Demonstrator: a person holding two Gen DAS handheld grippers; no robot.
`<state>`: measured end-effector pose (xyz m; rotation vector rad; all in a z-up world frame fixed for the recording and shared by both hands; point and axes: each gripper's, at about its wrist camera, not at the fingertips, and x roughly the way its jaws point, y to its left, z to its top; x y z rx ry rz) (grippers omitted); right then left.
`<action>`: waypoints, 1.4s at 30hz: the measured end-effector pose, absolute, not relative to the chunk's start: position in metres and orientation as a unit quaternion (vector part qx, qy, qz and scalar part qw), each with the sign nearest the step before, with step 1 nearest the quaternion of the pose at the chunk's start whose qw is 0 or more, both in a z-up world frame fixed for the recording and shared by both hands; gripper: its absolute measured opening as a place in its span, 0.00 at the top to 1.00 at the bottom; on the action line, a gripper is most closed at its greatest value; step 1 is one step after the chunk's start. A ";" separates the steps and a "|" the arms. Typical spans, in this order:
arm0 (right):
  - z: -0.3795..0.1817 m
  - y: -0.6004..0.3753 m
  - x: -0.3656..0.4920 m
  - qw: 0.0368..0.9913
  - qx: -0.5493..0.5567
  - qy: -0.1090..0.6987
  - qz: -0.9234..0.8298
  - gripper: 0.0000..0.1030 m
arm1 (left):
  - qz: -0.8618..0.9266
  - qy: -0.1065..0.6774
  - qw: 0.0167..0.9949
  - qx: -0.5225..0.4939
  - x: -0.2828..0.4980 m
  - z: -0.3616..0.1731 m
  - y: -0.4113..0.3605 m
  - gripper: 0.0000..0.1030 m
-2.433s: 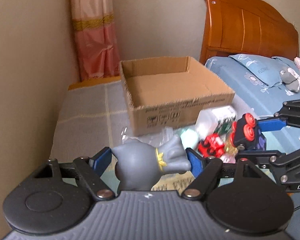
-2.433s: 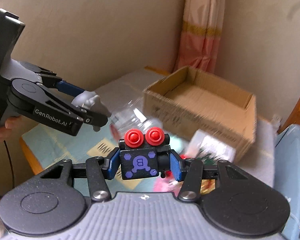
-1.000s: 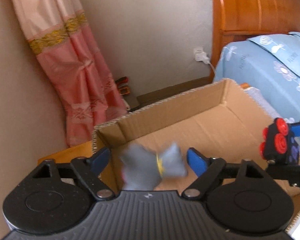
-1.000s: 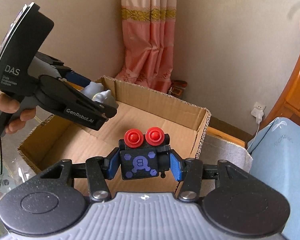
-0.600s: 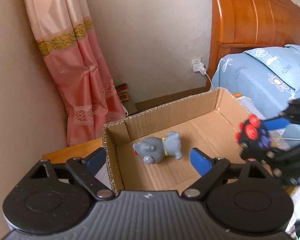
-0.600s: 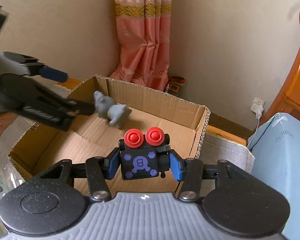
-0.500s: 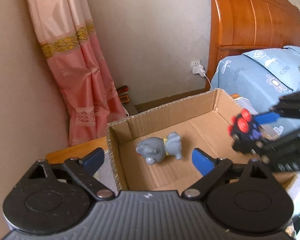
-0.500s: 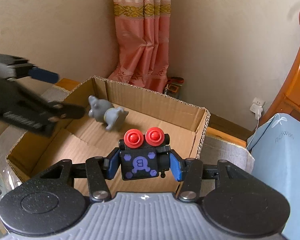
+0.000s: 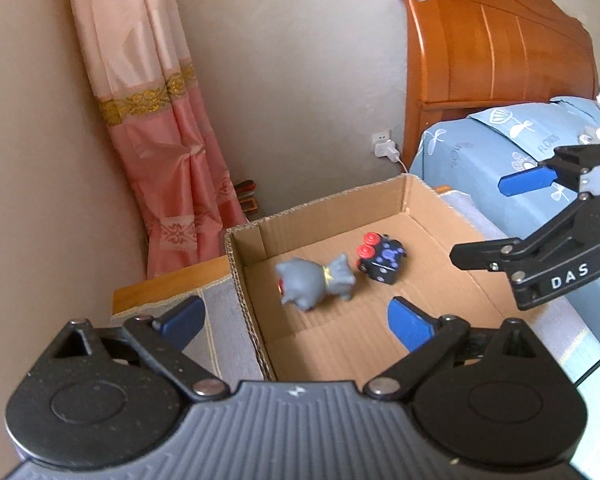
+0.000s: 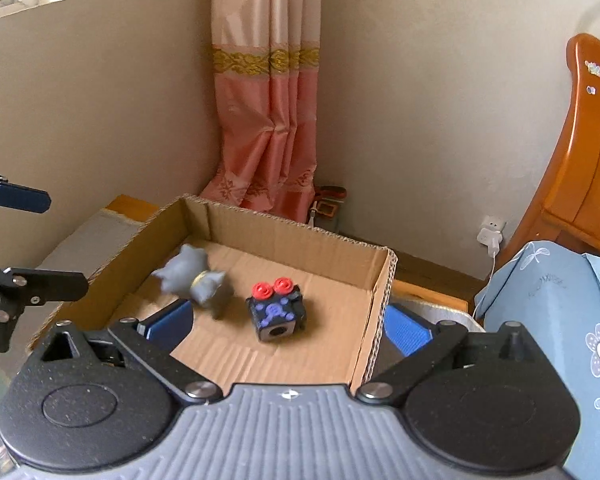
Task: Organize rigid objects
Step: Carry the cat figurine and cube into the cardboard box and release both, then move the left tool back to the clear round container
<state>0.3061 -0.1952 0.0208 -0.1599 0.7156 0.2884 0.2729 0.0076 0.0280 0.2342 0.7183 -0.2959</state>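
Observation:
A grey toy animal with a yellow collar lies on the floor of an open cardboard box. A black cube toy with red knobs and purple marks lies just right of it. Both show in the right wrist view too, the grey toy and the cube inside the box. My left gripper is open and empty above the box's near left corner. My right gripper is open and empty above the box's near right side; it also shows in the left wrist view.
A pink curtain hangs in the corner behind the box. A bed with blue bedding and a wooden headboard stands to the right. A charger is plugged into the wall. The box rests on a grey cloth.
My left gripper let go of the grey toy into the box, then my right gripper opened and dropped the cube beside it. Both grippers have drawn back from the box.

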 end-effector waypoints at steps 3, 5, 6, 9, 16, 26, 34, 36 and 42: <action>0.030 -0.194 0.285 0.924 -0.081 0.344 0.143 0.00 | -0.143 0.343 0.920 0.120 0.254 0.030 0.006 0.05; 0.036 -0.192 0.267 0.925 -0.086 0.340 0.145 0.00 | -0.137 0.344 0.920 0.127 0.243 0.029 0.006 0.05; 0.039 -0.192 0.257 0.926 -0.087 0.337 0.147 0.00 | -0.133 0.346 0.920 0.130 0.238 0.027 0.006 0.05; 0.043 -0.192 0.228 0.928 -0.083 0.330 0.153 0.00 | -0.123 0.349 0.918 0.141 0.224 0.014 0.011 0.05; 0.016 -0.195 0.155 0.934 -0.056 0.330 0.126 0.00 | -0.087 0.388 0.906 0.146 0.204 -0.035 0.023 0.05; -0.029 -0.209 0.081 0.936 0.008 0.343 0.071 0.00 | -0.078 0.399 0.908 0.103 0.174 -0.048 0.044 0.05; -0.060 -0.209 0.064 0.924 -0.019 0.379 0.047 0.00 | -0.083 0.408 0.908 0.056 0.129 -0.062 0.069 0.05; -0.067 -0.209 0.063 0.921 -0.020 0.387 0.046 0.00 | -0.084 0.406 0.909 0.039 0.122 -0.063 0.075 0.05; -0.073 -0.208 0.057 0.918 -0.020 0.392 0.052 0.00 | -0.087 0.392 0.914 0.060 0.097 -0.061 0.081 0.05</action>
